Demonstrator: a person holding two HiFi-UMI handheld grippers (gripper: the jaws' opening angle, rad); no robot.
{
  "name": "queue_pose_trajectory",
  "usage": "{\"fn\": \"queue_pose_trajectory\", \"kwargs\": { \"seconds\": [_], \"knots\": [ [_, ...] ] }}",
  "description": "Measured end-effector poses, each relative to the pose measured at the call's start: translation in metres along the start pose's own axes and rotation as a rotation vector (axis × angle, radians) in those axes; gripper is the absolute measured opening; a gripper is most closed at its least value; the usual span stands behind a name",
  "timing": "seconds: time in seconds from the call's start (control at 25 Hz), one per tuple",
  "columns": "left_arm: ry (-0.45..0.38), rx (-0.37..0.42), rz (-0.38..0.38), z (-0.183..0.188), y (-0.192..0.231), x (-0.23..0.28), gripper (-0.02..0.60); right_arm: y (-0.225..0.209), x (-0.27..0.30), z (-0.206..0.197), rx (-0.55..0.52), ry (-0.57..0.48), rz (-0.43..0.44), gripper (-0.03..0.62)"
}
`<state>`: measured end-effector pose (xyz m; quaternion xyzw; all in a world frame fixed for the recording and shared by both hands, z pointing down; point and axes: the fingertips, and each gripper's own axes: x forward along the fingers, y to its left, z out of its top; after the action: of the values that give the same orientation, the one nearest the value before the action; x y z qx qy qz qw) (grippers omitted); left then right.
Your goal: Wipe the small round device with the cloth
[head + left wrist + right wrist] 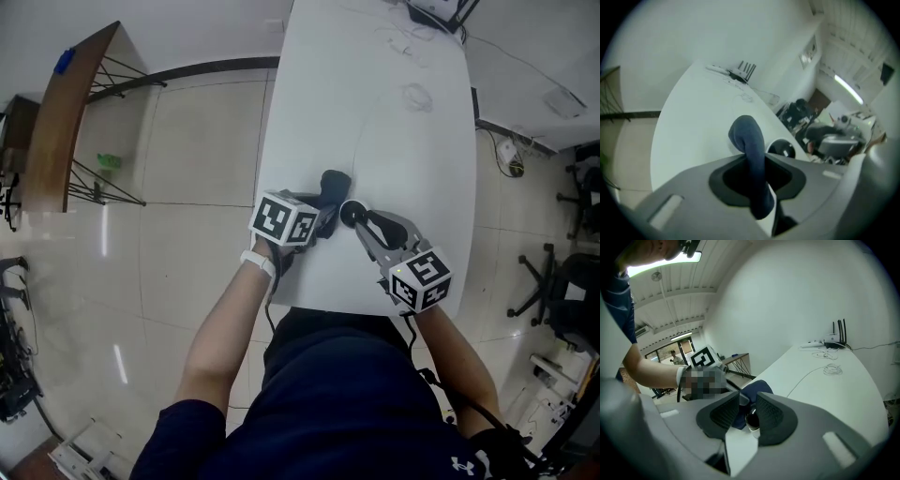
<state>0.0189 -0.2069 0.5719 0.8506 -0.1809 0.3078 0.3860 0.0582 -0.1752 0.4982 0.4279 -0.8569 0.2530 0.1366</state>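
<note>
Nearest us, the right gripper [747,401] is closed on the small round device [752,419]. The device has a glossy black top and a pale base and sits right at the jaw tips. It's clearly against one pad. Contact on the other pad is harder to see, so we're calling it a grip by judgement. The head view agrees, with the device at the tip of that gripper, over the near end of the white table [375,112].

The left gripper [754,161] is clamped on the cloth [746,133]. It's dark blue, with a bunched fold standing up past the jaws.

The cloth is just beside the device, on its left in the head view. We can't tell whether they touch. In the left gripper view the device shows off to the right of the fold, looking slightly apart from it.

Our read on progress:
- **Done:** both pickups, and cloth and device brought together.
- **Left:** the wipe itself. No view shows how much of the surface has been covered, and we see no dirt to judge by.
- **Next:** work the fold over the black top and round the rim.

Further out on the table there's a loose coil of cable [832,367], then a router [834,339] with antennas at the far end. Both are well apart from the work.
</note>
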Motion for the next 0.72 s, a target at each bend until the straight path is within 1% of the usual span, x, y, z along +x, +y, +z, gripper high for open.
{"fn": "queue_pose_trajectory", "kwargs": {
  "seconds": [0.08,0.16,0.24,0.28,0.36,0.4,0.44,0.64,0.72],
  "knots": [
    [-0.119,-0.104,-0.064,0.012,-0.014,-0.019,0.083,-0.003,-0.004,0.001,0.009,-0.009,-0.01,0.115],
    [-0.23,-0.191,-0.121,0.024,-0.028,-0.037,0.083,-0.008,-0.008,0.002,0.019,-0.018,-0.02,0.114],
    [-0.314,-0.269,-0.173,0.032,-0.04,-0.048,0.083,-0.012,-0.011,0.004,0.039,-0.027,-0.026,0.112],
    [-0.344,-0.318,-0.219,0.034,-0.047,-0.049,0.083,-0.014,-0.012,0.005,0.05,-0.033,-0.028,0.11],
    [-0.384,-0.443,-0.346,0.035,-0.057,-0.046,0.083,-0.017,-0.013,0.008,0.074,-0.045,-0.038,0.109],
    [-0.399,-0.501,-0.397,0.034,-0.059,-0.042,0.083,-0.018,-0.013,0.01,0.087,-0.051,-0.044,0.107],
    [-0.41,-0.545,-0.429,0.032,-0.058,-0.037,0.083,-0.02,-0.013,0.011,0.101,-0.056,-0.049,0.106],
    [-0.483,-0.699,-0.465,0.016,-0.029,-0.025,0.083,-0.026,-0.009,0.012,0.127,-0.051,-0.049,0.1],
    [-0.494,-0.721,-0.457,0.007,-0.019,-0.024,0.083,-0.03,-0.007,0.011,0.132,-0.043,-0.045,0.099]
  ]
}}
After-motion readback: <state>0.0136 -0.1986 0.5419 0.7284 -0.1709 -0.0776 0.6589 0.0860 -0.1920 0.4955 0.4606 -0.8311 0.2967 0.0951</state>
